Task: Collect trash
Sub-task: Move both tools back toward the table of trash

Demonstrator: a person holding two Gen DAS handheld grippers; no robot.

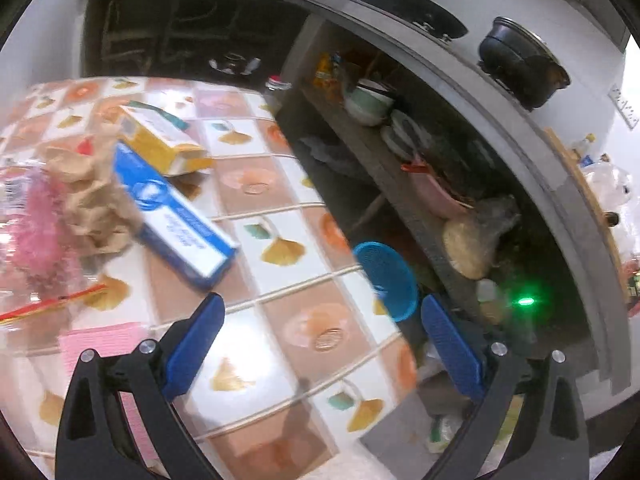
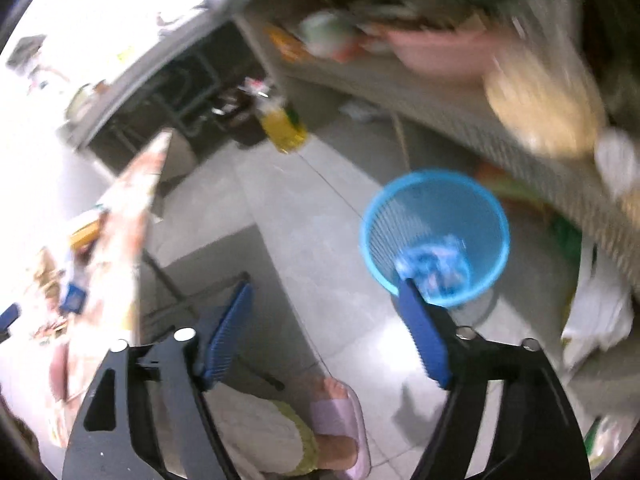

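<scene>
While the left tool (image 1: 322, 320) hangs over the table (image 1: 280, 320), its two blue fingers (image 1: 192, 344) stand wide apart and nothing is between them. On the table's flowered cloth, far and to the left of the tool, lies the trash: a blue and white box (image 1: 180, 216), a yellow box (image 1: 164, 140) just behind it, a crumpled brown paper (image 1: 92, 200) touching the blue box, and some pink fluffy stuff (image 1: 40, 232) at the left edge. A pink paper (image 1: 104, 340) lies near the left finger. Past the table's right edge, a blue basket (image 1: 388, 280) stands on the floor, partly hidden by the table. Beyond it are shelves (image 1: 400, 168) with bowls and a pink tub.

From the right wrist, the picture is blurry. The right tool (image 2: 324, 300) is also spread wide and holds nothing. It hangs above the grey floor (image 2: 300, 208). The blue basket (image 2: 434, 236) stands on the floor just past the right finger, and a blue and white crumpled thing (image 2: 436, 264) lies inside it. Near the bottom, a foot in a purple slipper (image 2: 340, 416) shows. The table's edge (image 2: 124, 232) runs along the left side.
</scene>
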